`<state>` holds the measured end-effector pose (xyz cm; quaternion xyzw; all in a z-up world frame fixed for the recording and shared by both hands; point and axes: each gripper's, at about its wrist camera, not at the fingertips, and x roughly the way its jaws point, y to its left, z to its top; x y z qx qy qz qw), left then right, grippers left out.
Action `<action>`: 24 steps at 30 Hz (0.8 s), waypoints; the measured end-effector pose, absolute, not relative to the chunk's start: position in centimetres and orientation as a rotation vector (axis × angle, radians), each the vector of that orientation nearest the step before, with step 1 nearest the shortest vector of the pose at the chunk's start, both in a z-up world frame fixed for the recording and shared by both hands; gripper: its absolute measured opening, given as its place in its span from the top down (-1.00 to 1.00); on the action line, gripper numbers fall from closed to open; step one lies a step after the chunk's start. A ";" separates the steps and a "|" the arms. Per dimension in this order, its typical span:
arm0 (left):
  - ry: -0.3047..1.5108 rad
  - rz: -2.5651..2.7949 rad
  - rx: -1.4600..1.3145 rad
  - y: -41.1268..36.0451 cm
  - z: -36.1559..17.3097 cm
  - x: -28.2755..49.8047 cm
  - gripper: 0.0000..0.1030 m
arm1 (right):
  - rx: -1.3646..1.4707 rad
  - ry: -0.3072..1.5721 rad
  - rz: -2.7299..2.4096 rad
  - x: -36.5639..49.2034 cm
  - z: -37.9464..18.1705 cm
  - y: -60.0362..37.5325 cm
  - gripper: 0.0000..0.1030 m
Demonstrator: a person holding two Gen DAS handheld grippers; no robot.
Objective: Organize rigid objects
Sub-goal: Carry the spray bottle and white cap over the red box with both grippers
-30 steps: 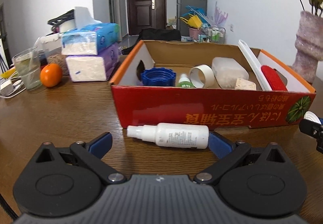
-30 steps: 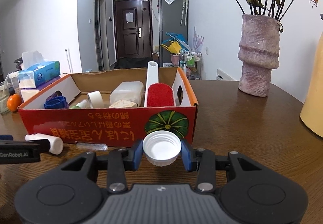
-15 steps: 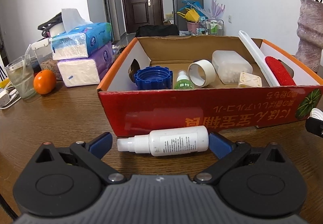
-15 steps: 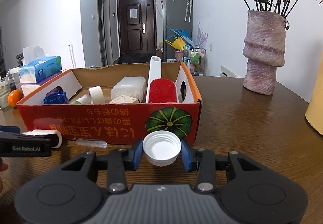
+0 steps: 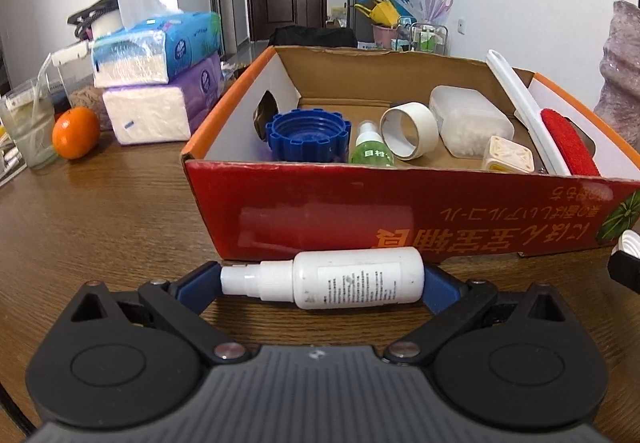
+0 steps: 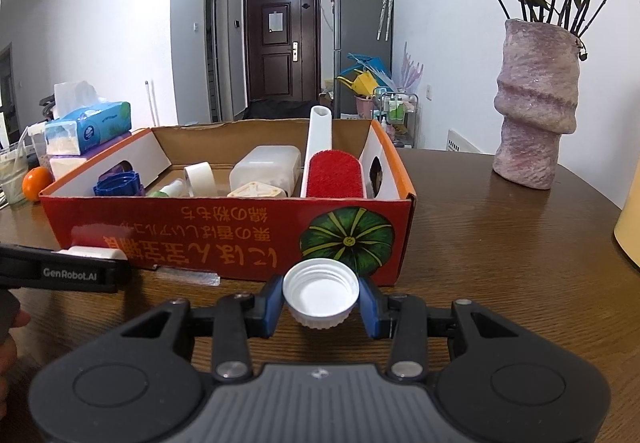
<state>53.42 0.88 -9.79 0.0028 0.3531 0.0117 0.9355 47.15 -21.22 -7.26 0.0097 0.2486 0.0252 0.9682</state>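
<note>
A white spray bottle [image 5: 340, 278] is gripped end to end by the left tongs [image 5: 322, 283], lying crosswise just in front of the red cardboard box [image 5: 400, 219] and seemingly lifted off the counter [image 5: 100, 211]. A white cap [image 6: 320, 290] is clamped, open side up, by the right tongs [image 6: 321, 301] near the box's front right corner. The box already holds a blue lid [image 5: 307, 132], a tape roll [image 5: 408, 129], a green bottle [image 5: 370, 149] and a brush [image 5: 568, 139]. The carrying step is judged to be in hand. Next, each item would need to be raised above the front wall, moved over a free patch of the box floor and released.
</note>
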 end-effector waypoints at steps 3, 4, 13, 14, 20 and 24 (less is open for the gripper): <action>0.728 0.022 -0.015 1.2 -9.9 53.6 -1.00 | 0.019 0.503 0.050 47.2 -7.3 -21.2 0.24; 0.727 0.025 -0.011 1.2 -9.9 53.6 -1.00 | 0.019 0.502 0.050 47.2 -7.3 -21.2 0.24; 0.713 0.033 0.000 1.2 -9.7 53.3 -0.92 | 0.007 0.500 0.042 47.1 -7.4 -21.1 0.24; 0.711 0.036 0.004 1.1 -9.7 53.2 -0.92 | 0.005 0.499 0.040 47.1 -7.4 -21.1 0.24; 0.681 0.045 0.027 0.8 -9.4 52.4 -0.91 | -0.004 0.484 0.030 47.0 -7.3 -21.0 0.24; 0.661 0.058 0.024 1.0 -9.1 51.5 -0.91 | 0.003 0.470 0.029 46.7 -7.1 -21.0 0.24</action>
